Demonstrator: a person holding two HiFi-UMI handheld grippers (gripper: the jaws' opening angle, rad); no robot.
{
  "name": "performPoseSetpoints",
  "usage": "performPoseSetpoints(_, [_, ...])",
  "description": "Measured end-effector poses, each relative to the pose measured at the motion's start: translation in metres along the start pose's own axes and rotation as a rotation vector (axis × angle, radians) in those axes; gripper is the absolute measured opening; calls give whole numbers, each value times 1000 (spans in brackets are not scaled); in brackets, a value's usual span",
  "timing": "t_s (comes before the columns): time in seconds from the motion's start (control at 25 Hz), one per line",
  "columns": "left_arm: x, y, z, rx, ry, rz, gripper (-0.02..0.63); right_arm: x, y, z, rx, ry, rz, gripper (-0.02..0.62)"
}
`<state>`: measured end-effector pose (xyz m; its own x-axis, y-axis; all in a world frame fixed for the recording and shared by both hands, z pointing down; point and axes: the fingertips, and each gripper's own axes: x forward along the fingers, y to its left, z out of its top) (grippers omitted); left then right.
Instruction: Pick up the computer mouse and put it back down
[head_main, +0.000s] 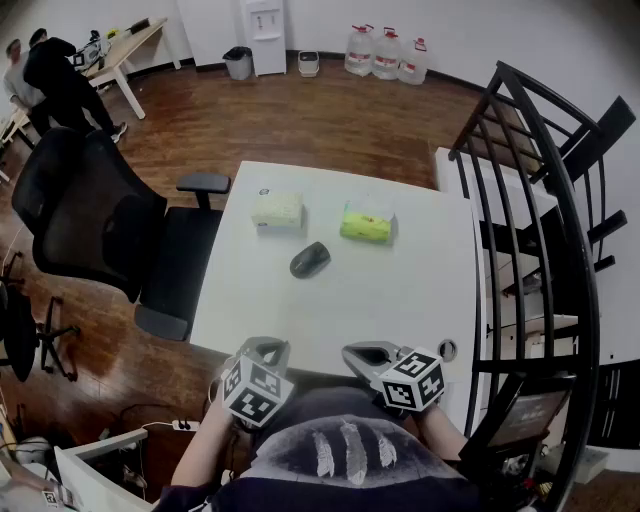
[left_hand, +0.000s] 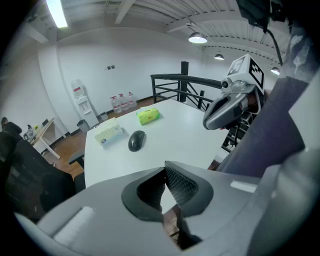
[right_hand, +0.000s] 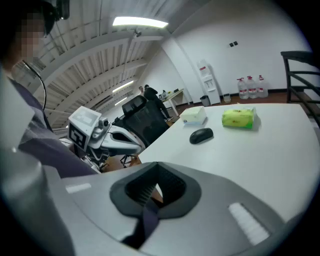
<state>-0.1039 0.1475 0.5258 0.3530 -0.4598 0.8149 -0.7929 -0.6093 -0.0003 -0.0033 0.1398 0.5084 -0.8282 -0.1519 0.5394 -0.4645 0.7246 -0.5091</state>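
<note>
A dark computer mouse lies on the white table, a little left of the middle, also seen in the left gripper view and the right gripper view. Both grippers hang at the table's near edge, close to the person's body and well short of the mouse. The jaws of my left gripper are shut and hold nothing. Those of my right gripper also meet, with nothing between them. Each gripper shows in the other's view: the right one, the left one.
A pale tissue pack and a green one lie just beyond the mouse. A black office chair stands left of the table and a black railing to its right. Water jugs line the far wall. People stand far left.
</note>
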Motion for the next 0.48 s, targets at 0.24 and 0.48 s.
performPoseSetpoints(0.24, [32, 32, 42, -9, 12, 35, 15, 3, -43, 17, -16, 50, 27, 3])
performPoseSetpoints(0.48, [74, 82, 71, 72, 52, 72, 15, 23, -74, 47, 0, 53, 17, 3])
